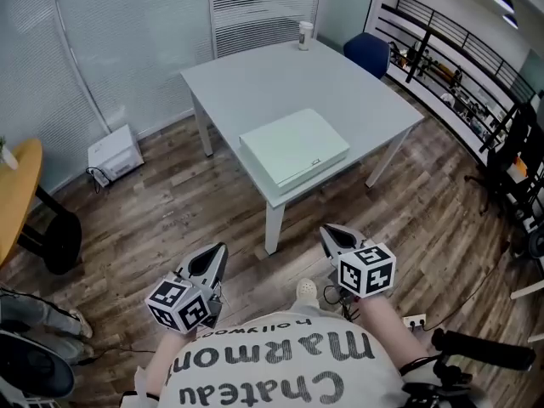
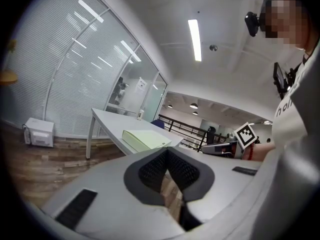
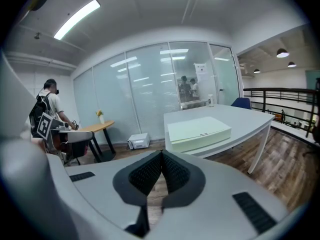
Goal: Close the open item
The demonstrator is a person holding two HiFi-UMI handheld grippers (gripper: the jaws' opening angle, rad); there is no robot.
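Left gripper [image 1: 219,252]: its fingers [image 2: 152,170] are pressed together with nothing in them, low over the wood floor [image 1: 170,219].
Box [image 1: 293,147]: pale green and flat, and its lid looks shut. It lies on the grey table [image 1: 255,83], well ahead of both pairs of fingers.
Right gripper [image 1: 327,230]: its fingers [image 3: 175,173] are pressed together too — nothing in them.
Cup [image 1: 305,34]: at the table's far edge — past the box from the fingers.

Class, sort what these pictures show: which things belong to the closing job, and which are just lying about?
Job: pale green box, lid looking flat; left gripper and right gripper, both shut, empty.
Lying about: grey table; cup; blue chair; white device on the floor; orange round table.
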